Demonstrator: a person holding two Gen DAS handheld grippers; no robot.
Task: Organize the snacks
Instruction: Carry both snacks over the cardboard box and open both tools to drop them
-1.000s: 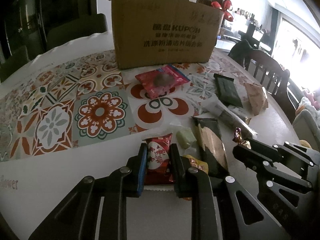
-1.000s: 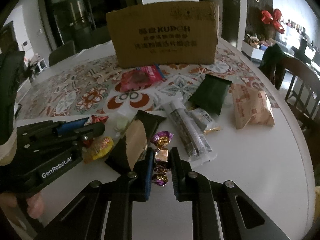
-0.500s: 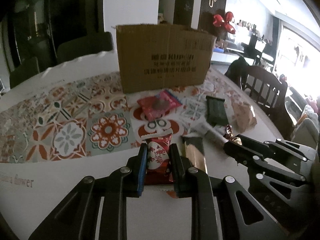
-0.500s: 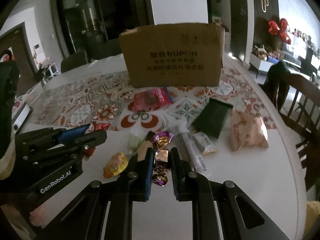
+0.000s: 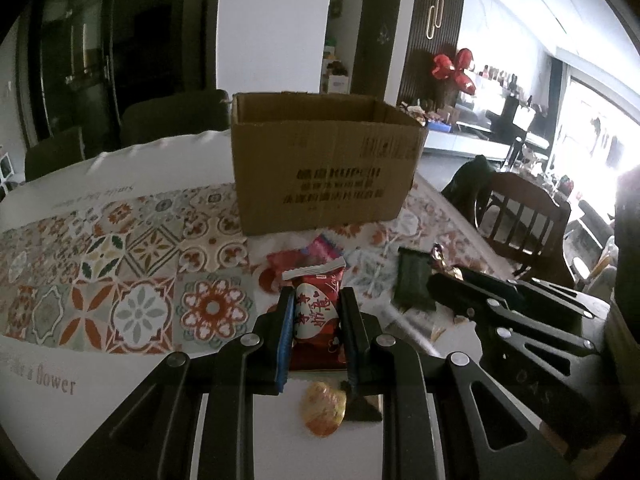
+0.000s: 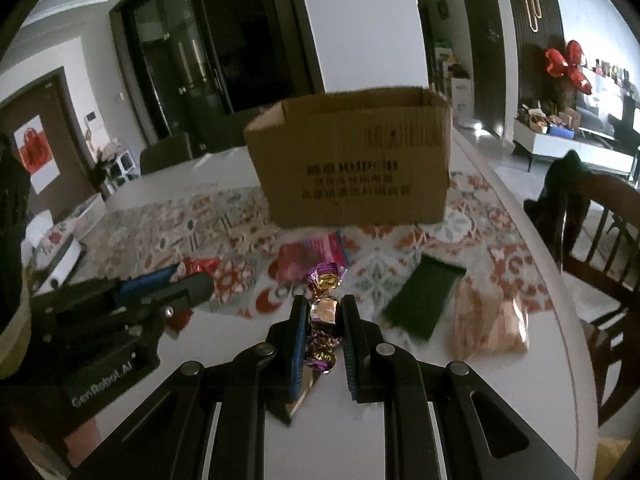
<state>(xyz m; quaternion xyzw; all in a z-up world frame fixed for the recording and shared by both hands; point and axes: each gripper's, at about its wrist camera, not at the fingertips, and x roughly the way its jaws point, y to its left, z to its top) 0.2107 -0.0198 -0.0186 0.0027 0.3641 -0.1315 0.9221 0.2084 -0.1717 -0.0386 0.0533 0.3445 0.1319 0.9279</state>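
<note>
Cardboard is the reference here: the open brown box [image 5: 324,160] stands at the far side of the worktop [image 5: 100,364], and both hand-held grippers now face it from higher up than a second ago, when they were low over the scattered snacks. The left hand-held gripper [image 5: 316,320] is clamped on a red heart-printed packet [image 5: 316,312], lifted off the surface short of the box; the right hand-held gripper [image 6: 324,324] is clamped on a purple-and-gold wrapped candy [image 6: 322,312], likewise raised in front of the box. That rise, with the box's open top now showing where earlier only its printed face did, suggests both picks are done and the carry toward the box is under way; neither snack is inside yet. The left wrist view alone shows an orange-gold wrapped sweet [image 5: 323,408] lying on the worktop on the near side, farthest from the box. The right wrist view alone shows a pale pink bag [image 6: 492,320] in front of the box towards its right. Both views show a dark green packet [image 6: 424,300] and a pink-red packet [image 6: 312,252] just before the box, so plenty remains to be gathered.
</note>
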